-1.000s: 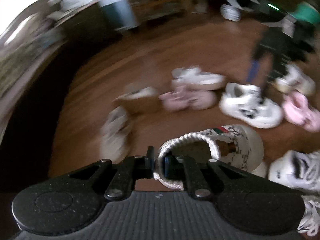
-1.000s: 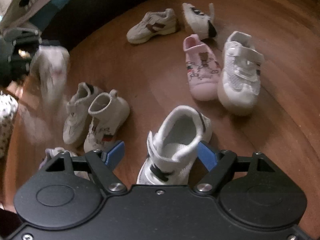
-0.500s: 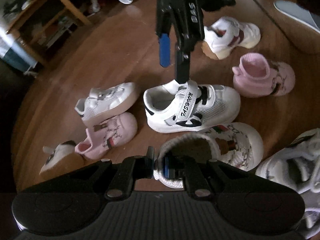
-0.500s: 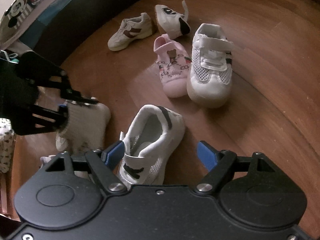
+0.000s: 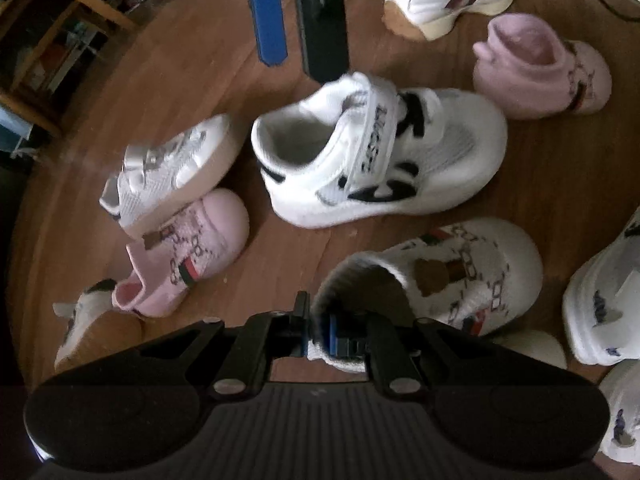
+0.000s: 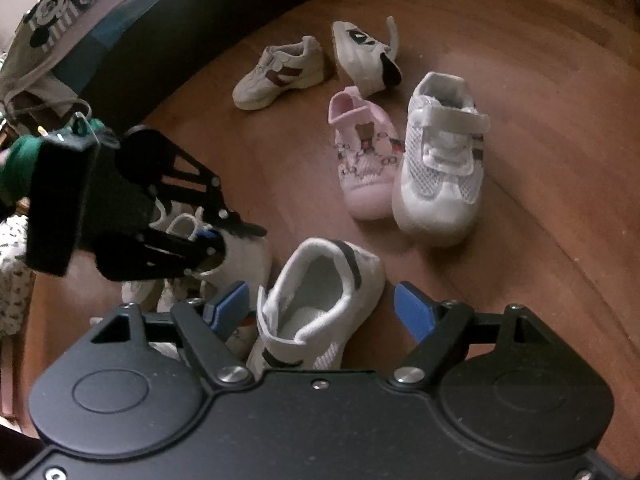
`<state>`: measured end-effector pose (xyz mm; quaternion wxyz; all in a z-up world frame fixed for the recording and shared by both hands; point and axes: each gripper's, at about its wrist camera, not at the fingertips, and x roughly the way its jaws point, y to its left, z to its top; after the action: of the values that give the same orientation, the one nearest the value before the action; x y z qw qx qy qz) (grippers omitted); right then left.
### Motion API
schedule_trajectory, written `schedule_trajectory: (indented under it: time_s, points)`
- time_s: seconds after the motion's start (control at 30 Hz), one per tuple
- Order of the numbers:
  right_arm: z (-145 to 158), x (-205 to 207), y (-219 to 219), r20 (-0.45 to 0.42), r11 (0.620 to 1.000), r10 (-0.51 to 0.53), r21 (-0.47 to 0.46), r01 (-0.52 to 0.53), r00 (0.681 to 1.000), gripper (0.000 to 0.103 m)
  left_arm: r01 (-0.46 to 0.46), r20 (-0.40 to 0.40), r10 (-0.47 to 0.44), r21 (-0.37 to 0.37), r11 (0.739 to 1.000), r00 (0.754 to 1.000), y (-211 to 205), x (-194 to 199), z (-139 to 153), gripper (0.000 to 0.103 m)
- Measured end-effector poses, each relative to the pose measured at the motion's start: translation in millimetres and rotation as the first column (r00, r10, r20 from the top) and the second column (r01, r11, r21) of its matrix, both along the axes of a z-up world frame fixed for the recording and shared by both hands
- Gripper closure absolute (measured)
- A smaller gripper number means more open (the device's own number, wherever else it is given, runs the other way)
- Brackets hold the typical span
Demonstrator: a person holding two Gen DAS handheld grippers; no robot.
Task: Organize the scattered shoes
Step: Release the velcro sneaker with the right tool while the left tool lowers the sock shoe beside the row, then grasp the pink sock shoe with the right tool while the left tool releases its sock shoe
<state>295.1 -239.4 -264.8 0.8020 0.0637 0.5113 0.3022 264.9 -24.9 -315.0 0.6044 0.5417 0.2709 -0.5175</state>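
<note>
My left gripper [image 5: 318, 330] is shut on the knitted collar of a white patterned sock shoe [image 5: 452, 272] and holds it low over the wooden floor. That gripper also shows in the right wrist view [image 6: 224, 240], still clamped on the shoe. My right gripper [image 6: 326, 310] is open, its blue pads either side of a white sneaker with black trim [image 6: 320, 300]. In the left wrist view this sneaker [image 5: 384, 152] lies ahead, with the right gripper's blue pad [image 5: 266, 20] above it.
Several children's shoes lie scattered on the floor: a pink shoe [image 6: 362, 160] beside a white mesh sneaker [image 6: 440, 160], a cream sneaker [image 6: 280, 72], another pink shoe [image 5: 544, 64]. A wooden shelf [image 5: 52, 40] stands far left. A dark bed edge [image 6: 168, 40] borders the floor.
My left gripper has swung round with the sock shoe and come down beside the white sneaker. My right gripper has moved in closer around that sneaker and stays open.
</note>
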Motion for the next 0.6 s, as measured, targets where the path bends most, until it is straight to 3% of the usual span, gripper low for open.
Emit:
schedule_trajectory:
  time_s: [0.1, 0.17, 0.2, 0.3, 0.37, 0.43, 0.57, 0.6]
  points:
    - [15, 17, 10, 0.045, 0.999, 0.038, -0.031, -0.036, 0.998, 0.027, -0.060, 0.014, 0.061, -0.021, 0.998, 0.998, 2, -1, -2, 0.086]
    - [25, 29, 18, 0.086, 0.997, 0.062, -0.057, -0.057, 0.994, 0.031, -0.127, -0.009, 0.126, -0.048, 0.991, 0.992, 4, 4, 6, 0.060]
    - [30, 36, 22, 0.115, 0.996, 0.069, -0.071, -0.061, 0.991, 0.033, -0.149, -0.026, 0.148, -0.065, 0.987, 0.989, 6, 6, 10, 0.038]
    - [39, 55, 33, 0.187, 0.993, 0.075, -0.108, -0.055, 0.980, 0.033, -0.227, -0.073, 0.218, -0.141, 0.964, 0.973, 15, 14, 30, 0.036]
    - [38, 76, 41, 0.186, 0.991, 0.056, -0.130, -0.032, 0.981, 0.033, -0.282, -0.078, 0.271, -0.205, 0.937, 0.959, 25, 14, 48, 0.036]
    - [33, 90, 44, 0.170, 0.992, 0.040, -0.127, -0.018, 0.985, 0.033, -0.343, -0.092, 0.331, -0.280, 0.896, 0.939, 39, 13, 67, 0.036]
    - [20, 114, 58, 0.141, 0.989, 0.036, -0.150, -0.015, 0.989, 0.038, -0.469, -0.149, 0.450, -0.406, 0.784, 0.881, 72, 9, 96, 0.036]
    - [17, 120, 61, 0.136, 0.988, 0.036, -0.154, -0.015, 0.990, 0.039, -0.488, -0.163, 0.466, -0.418, 0.766, 0.870, 78, 7, 99, 0.036]
